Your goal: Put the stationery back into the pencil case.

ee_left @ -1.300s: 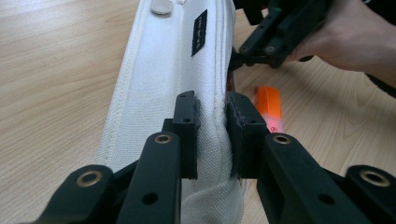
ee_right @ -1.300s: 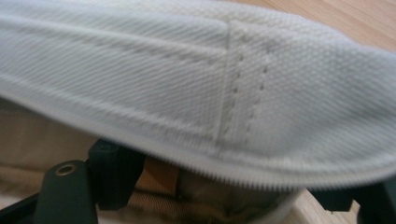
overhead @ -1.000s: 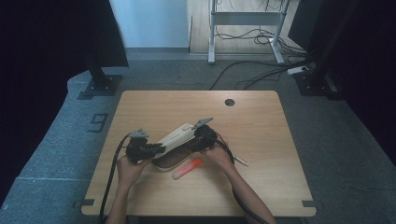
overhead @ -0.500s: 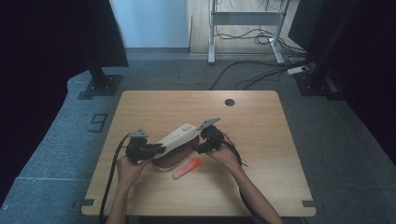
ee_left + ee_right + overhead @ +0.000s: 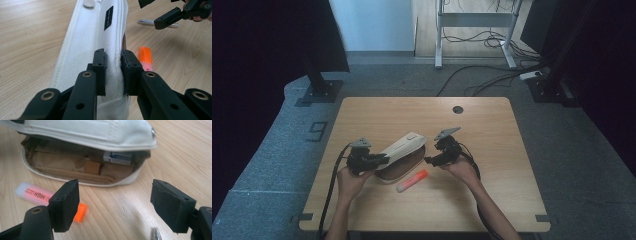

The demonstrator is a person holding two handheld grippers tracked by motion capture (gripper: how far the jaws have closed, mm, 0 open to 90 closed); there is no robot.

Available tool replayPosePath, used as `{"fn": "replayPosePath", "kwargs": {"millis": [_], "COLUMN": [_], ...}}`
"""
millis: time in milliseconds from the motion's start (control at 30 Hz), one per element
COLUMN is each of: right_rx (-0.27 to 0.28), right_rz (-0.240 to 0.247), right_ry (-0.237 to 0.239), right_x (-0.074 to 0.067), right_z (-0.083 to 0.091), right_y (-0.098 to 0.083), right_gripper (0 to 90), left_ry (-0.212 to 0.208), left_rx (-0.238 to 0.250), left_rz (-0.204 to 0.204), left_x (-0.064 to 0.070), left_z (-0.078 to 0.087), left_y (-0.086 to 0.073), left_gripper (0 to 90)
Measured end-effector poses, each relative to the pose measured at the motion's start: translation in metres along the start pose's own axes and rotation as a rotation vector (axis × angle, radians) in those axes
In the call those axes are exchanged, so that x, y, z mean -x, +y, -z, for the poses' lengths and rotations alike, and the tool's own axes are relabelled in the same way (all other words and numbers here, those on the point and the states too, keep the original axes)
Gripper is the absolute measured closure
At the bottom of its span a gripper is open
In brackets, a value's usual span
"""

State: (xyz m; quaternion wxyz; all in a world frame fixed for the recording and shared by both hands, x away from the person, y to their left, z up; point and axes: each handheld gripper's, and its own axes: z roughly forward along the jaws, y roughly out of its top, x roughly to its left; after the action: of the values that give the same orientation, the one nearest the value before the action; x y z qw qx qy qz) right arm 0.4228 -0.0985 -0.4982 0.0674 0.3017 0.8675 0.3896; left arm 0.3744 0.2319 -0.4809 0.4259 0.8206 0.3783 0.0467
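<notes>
In the high view, a cream pencil case [image 5: 401, 152] lies left of the middle of the wooden tabletop [image 5: 492, 125], its flap lifted over a dark opening. The left gripper [image 5: 379, 160] pinches the case's near-left end; the right gripper [image 5: 430, 161] hangs just right of the case, apart from it. An orange highlighter [image 5: 412, 180] lies just in front of the case. In the left gripper view, the jaws are pressed onto a fold of the case's canvas [image 5: 100, 37]; the highlighter [image 5: 145, 58] is half hidden behind the right jaw, and a pen [image 5: 150, 22] beyond the case is partly covered. In the right gripper view, the jaws stand wide apart, holding nothing; the case's interior [image 5: 85, 167] is shadowed, its contents hard to make out.
</notes>
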Motion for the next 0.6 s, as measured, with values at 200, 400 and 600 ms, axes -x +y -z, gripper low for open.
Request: {"fn": "replayPosePath", "kwargs": {"millis": [200,400,600], "right_rx": [0.005,0.039,0.042], "right_rz": [0.002,-0.018,-0.026], "right_ry": [-0.021,-0.023,-0.044], "right_x": [0.004,0.005,0.007], "right_z": [0.009,0.022,0.031], "right_y": [-0.008,-0.014,-0.022], "right_gripper": [29.6,32.0,32.0], "left_ry": [-0.001,0.001,0.002], "left_rx": [-0.001,-0.002,-0.003], "left_rz": [0.0,-0.001,-0.002], "left_x": [0.0,0.001,0.001], "left_z": [0.0,0.0,0.0], "left_y": [0.0,0.0,0.0], "left_gripper": [74.8,74.7,74.7]}}
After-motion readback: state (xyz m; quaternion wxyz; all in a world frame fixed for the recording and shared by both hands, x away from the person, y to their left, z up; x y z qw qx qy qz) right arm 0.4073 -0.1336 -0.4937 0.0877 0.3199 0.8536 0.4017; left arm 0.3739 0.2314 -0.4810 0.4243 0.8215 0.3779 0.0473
